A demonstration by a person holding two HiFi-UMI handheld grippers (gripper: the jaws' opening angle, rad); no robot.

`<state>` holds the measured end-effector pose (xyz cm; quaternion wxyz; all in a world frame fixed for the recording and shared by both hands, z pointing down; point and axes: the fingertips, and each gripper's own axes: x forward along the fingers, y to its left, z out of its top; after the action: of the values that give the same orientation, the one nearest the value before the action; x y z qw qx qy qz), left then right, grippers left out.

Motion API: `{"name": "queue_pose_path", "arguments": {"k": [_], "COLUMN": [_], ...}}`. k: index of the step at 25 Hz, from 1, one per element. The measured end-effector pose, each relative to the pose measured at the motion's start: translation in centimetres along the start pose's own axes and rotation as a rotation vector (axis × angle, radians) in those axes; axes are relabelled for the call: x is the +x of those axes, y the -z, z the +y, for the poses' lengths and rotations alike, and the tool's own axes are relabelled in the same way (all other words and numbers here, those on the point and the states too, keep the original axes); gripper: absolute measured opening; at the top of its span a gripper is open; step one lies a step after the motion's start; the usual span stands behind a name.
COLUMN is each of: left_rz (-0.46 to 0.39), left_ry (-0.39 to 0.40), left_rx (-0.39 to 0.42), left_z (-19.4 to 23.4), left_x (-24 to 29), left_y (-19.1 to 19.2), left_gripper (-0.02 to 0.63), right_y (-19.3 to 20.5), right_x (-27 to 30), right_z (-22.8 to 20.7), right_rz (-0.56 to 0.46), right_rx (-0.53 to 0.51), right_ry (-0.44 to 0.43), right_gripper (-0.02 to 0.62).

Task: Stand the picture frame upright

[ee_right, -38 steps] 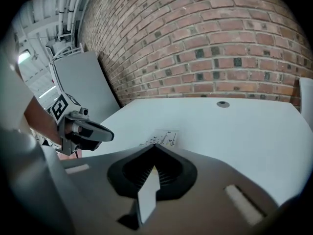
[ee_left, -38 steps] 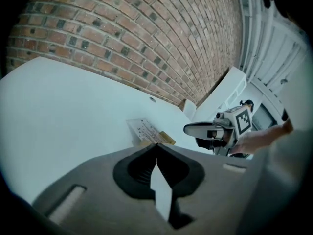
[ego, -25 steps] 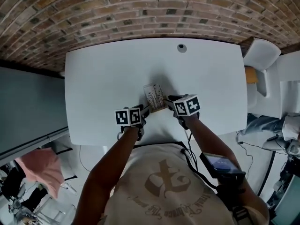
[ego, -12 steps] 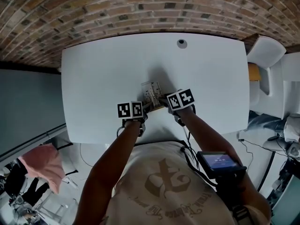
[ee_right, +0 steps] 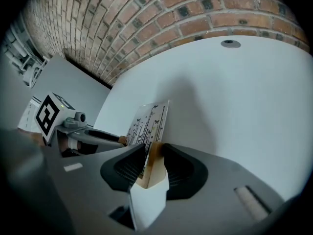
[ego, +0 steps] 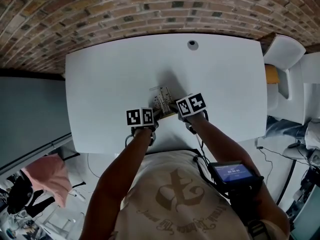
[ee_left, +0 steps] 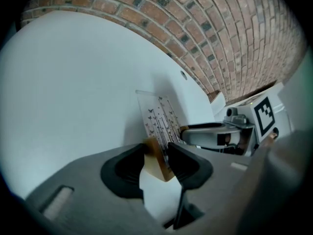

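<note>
Just closing, left gripper and right gripper jaws pinch picture frame

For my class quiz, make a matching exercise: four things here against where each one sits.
Things:
1 clear picture frame with wooden base
2 round grey table grommet
3 pink cloth
4 white chair

Places:
A beyond the white table's right end
B near the table's middle
C near the table's far edge
D off the table, lower left

Pairs: 1-B, 2-C, 3-D, 4-A
</note>
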<state>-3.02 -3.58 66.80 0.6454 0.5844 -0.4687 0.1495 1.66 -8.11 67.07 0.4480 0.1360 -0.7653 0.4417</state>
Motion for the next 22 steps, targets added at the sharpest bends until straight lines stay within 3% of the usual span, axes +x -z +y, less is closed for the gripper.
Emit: {"name": "queue_pose_path", "arguments": {"k": [9, 22], "left_rz": [-0.085, -0.244], "left_ry": [0.017, 0.006], "left_rx": [0.049, 0.144], "left_z": [-0.4, -0.6], "left_x": [-1.4, -4.2], "left_y": [0.0, -3.1], "left_gripper": [0.12, 0.104], "right_y": [0.1, -2.9], "right_x": [-1.3, -2.6], "right_z": [0.7, 2.5], "right_rz": [-0.092, -0.244], "right_rx": [-0.005, -0.054], "right_ry": [0.024, 0.011], "right_gripper": [0.106, 0.092]}}
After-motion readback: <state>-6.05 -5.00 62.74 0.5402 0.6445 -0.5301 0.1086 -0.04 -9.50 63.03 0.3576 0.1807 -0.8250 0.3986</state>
